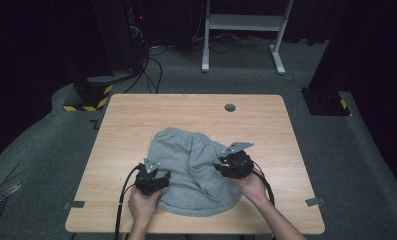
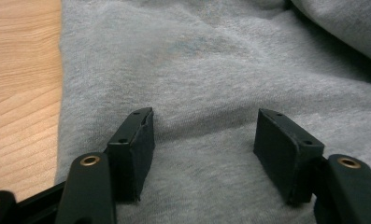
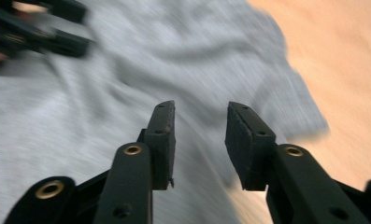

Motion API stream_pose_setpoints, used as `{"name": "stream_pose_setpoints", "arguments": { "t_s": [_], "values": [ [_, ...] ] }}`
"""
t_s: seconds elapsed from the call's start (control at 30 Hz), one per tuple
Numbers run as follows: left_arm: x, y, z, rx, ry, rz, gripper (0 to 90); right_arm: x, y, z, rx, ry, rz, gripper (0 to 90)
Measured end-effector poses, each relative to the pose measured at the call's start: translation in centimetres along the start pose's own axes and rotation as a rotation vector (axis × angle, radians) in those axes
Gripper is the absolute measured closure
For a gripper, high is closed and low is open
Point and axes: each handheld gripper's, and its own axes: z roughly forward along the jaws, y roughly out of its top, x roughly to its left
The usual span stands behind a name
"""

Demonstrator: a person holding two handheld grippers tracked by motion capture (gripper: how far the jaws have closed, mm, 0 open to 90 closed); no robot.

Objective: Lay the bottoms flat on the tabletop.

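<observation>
My left gripper (image 1: pixel 162 175) and right gripper (image 1: pixel 218 165), jaws apart, gripped nothing, over grey garment (image 1: pixel 186 165) on table (image 1: pixel 136 115).

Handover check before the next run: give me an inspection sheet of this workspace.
Surface: wooden table, bare apart from the garment; round grey grommet near the far edge.
Job's things: grey garment lying crumpled, near the person's edge.
Clutter: two grey tape strips at the near corners.
Grippers: left gripper low over the cloth, jaws apart, nothing between them; right gripper above the cloth, jaws apart, empty.
Cables: black cable trailing from the left gripper off the near edge.
Surroundings: grey carpet, white desk frame, dark curtains.
</observation>
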Motion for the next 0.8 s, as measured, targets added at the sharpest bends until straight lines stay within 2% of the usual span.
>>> {"name": "stream_pose_setpoints", "arguments": {
  "t_s": [0.07, 0.13, 0.17, 0.2, 0.23, 0.33, 0.4, 0.43, 0.53, 0.6, 0.63, 0.7, 0.77, 0.8],
  "values": [
    [0.0, 0.0, 0.0, 0.0, 0.0, 0.0, 38.1, -1.0, -1.2, 0.8, 0.026, -0.014, 0.045, 58.8],
    [0.0, 0.0, 0.0, 0.0, 0.001, 0.003, 38.1, -1.6, -2.6, 1.9, 0.06, 0.007, 0.084, 57.3],
    [0.0, 0.0, 0.0, 0.001, 0.001, 0.004, 38.1, -1.6, -3.0, 2.1, 0.071, 0.017, 0.084, 58.7],
    [0.0, 0.0, 0.0, 0.001, 0.002, 0.004, 38.1, -1.1, -3.6, 2.3, 0.085, 0.041, 0.06, 66.3],
    [0.0, 0.0, 0.0, 0.001, 0.001, 0.004, 38.1, -1.1, -3.6, 2.3, 0.085, 0.041, 0.06, 66.3],
    [0.0, 0.0, 0.0, 0.002, 0.002, 0.002, 38.1, -0.1, -4.0, 1.8, 0.101, 0.1, 0.012, 69.8],
    [0.0, 0.0, 0.0, 0.002, 0.003, 0.002, 38.1, 0.1, -4.0, 1.4, 0.095, 0.081, -0.009, 68.1],
    [0.0, 0.0, 0.0, 0.001, 0.003, 0.001, 38.1, 0.0, -4.0, 1.3, 0.079, 0.065, 0.006, 65.5],
    [0.0, 0.0, 0.0, 0.0, 0.004, -0.001, 38.1, -1.0, -3.6, 1.5, 0.035, 0.005, 0.117, 59.4],
    [0.0, 0.0, 0.0, 0.0, 0.004, 0.0, 38.1, -1.2, -3.1, 2.5, 0.04, -0.028, 0.138, 54.7],
    [0.0, 0.0, 0.0, -0.001, 0.004, -0.001, 38.1, -1.2, -3.1, 2.5, 0.04, -0.028, 0.138, 54.7],
    [0.0, 0.0, 0.0, -0.001, 0.005, -0.001, 38.1, -0.8, -2.7, 3.6, 0.093, -0.037, 0.12, 58.3],
    [0.0, 0.0, 0.0, 0.001, 0.005, 0.003, 38.1, -0.3, -2.5, 4.3, 0.113, -0.053, 0.052, 76.5],
    [0.0, 0.0, 0.0, 0.001, 0.006, 0.003, 38.1, -0.2, -2.1, 4.3, 0.13, -0.07, -0.003, 84.5]
  ]
}}
